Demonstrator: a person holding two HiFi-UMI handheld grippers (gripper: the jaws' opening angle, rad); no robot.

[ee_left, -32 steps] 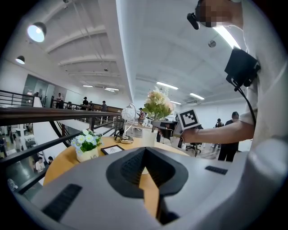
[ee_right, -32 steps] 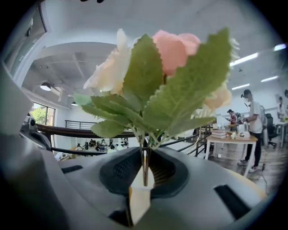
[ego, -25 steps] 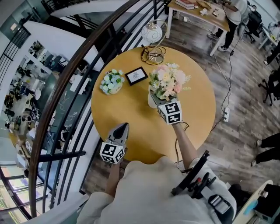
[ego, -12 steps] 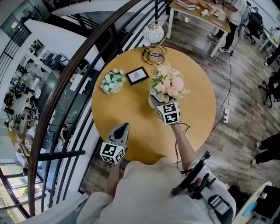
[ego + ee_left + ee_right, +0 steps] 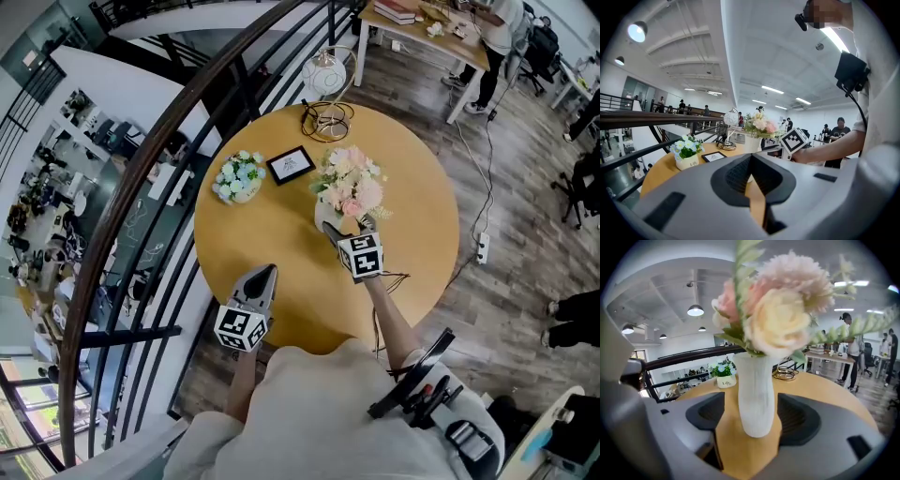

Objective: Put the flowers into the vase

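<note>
The flowers [image 5: 349,183] are pink and cream. They stand in the white vase [image 5: 322,219], near the middle of the round yellow table [image 5: 272,234]. The stems go down inside the vase and the blooms puff out over the top. The vase stands straight up.

The right gripper [image 5: 347,229] is low at the near side of the vase. Its jaws have just been opening and now they are spread wide. The body of the vase stands between them. There is a bit of table showing on each side, so the pads do not press on it. It holds nothing.

The left gripper [image 5: 264,274] is at the near left of the table, well apart from the vase. Its jaws are together with nothing in them.

A little pot of blue and white flowers [image 5: 238,175] sits far to the left, next to a small dark picture frame [image 5: 292,162].

I think the flowers are in and the letting go is done. Next, the right gripper should pull straight back toward the person. The vase is tall and thin with a big heavy top, so a bump from a jaw could tip it. The jaws should stay wide until they are past it.
</note>
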